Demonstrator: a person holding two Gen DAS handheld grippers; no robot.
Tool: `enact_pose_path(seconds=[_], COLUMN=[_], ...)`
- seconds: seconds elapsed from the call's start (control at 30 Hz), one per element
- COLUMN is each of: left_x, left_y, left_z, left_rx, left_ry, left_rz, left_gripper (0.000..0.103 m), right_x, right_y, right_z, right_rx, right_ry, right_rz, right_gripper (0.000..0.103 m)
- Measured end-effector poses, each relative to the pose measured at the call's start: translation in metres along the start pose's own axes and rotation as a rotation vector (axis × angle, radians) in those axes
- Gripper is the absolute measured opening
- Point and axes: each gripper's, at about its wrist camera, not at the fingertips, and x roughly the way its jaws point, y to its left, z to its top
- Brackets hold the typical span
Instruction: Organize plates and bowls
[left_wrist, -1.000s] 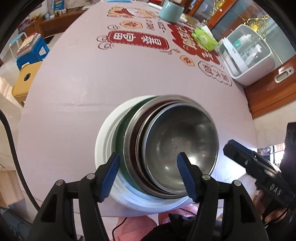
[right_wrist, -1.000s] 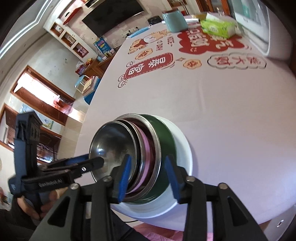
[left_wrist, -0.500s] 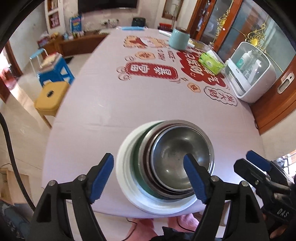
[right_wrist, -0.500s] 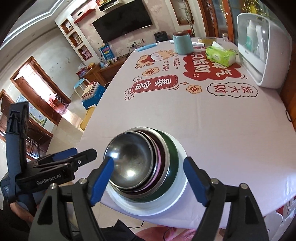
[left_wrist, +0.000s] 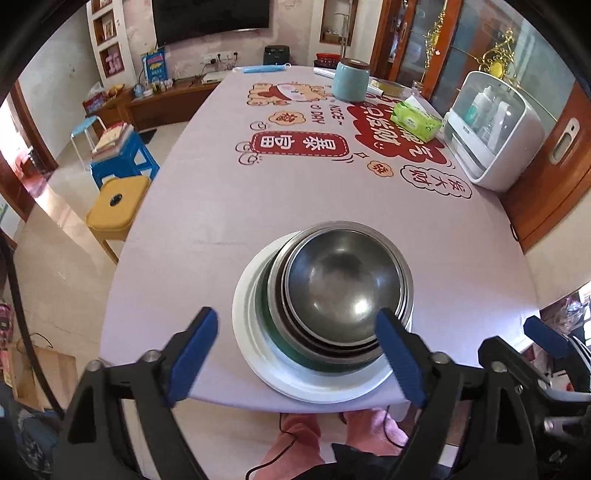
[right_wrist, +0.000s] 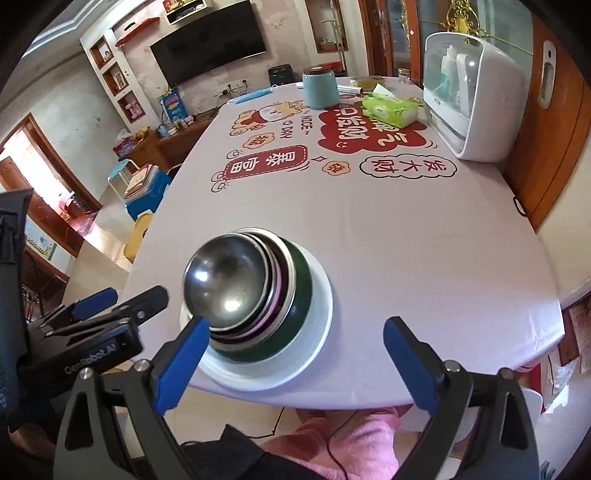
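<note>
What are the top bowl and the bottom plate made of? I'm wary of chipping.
Top bowl: likely stainless steel, brushed grey with bright glints. Bottom plate: smooth glossy white, probably ceramic or melamine; the look cannot settle which.

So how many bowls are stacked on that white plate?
4 that I can tell: a green bowl on the plate, then three steel bowls nested inside. More may be hidden.

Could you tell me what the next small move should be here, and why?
Probably draw both away and stop: the steel bowls sit nested in the green bowl on the white plate near the table edge. The left hand-held gripper and right hand-held gripper are opening and grip nothing.
</note>
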Motion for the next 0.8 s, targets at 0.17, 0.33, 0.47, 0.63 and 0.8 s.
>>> enact_pose_path(seconds=[0.17,0.33,0.47,0.63,0.8], left_x=[-0.017,-0.032,-0.040,-0.044,-0.049], left_y=[-0.001,0.000,0.000,-0.002,-0.007], left_z=[-0.001,-0.005,-0.009,-0.010,-0.008], left_rx=[-0.008,-0.024,-0.024,-0.024,-0.004], left_ry=[-0.034,-0.076,-0.097,-0.108,-0.132], left_rz=[0.026,0.085,0.114,0.121,0.130], left_gripper=[0.090,0.102,0.102,0.102,0.102], right_x=[-0.022,-0.030,-0.032,-0.034,-0.038], right_y=[0.002,0.007,0.007,0.005,0.005], right_z=[-0.001,-0.002,-0.003,-0.005,-0.006], right_rx=[-0.008,-0.034,-0.037,-0.034,-0.025], right_ry=[-0.081,-0.107,-0.109,-0.120,-0.127], right_rz=[-0.019,-0.012,-0.010,-0.015,-0.020], right_gripper=[0.103,0.103,0.103,0.103,0.103])
